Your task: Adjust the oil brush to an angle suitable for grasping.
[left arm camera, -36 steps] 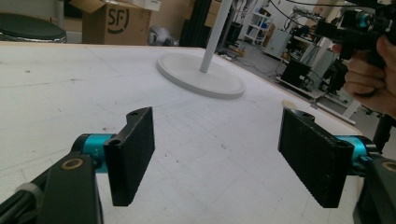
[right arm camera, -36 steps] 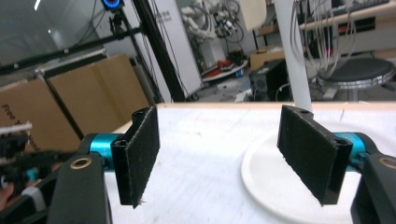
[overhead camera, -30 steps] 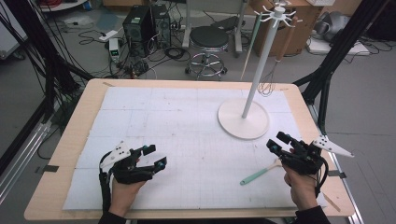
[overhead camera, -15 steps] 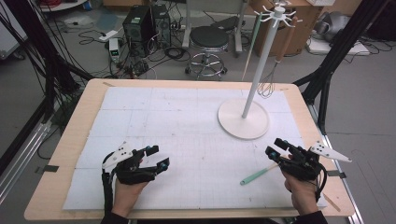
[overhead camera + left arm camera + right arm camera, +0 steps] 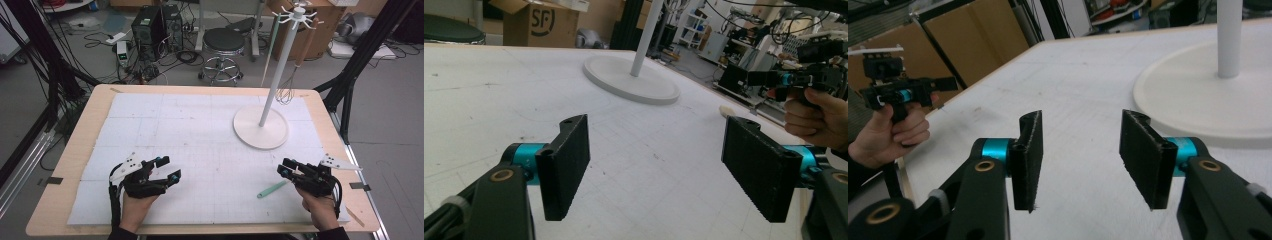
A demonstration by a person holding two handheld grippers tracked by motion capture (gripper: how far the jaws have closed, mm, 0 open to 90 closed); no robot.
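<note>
High view: the left gripper (image 5: 167, 170) rests low over the white gridded mat (image 5: 200, 140), jaws spread wide with nothing between them. The right gripper (image 5: 286, 167) sits near the table's right edge; a slim pale-green plastic stick (image 5: 272, 189) lies flat on the mat just beside it, not between its jaws.

Left gripper view: the black pads (image 5: 566, 160) stand far apart over bare mat, facing the round white stand base (image 5: 631, 80).

Right gripper view: the jaws have just been closing, yet a gap remains and nothing sits between the pads (image 5: 1030, 155); the white stand base lies ahead to the right.
</note>
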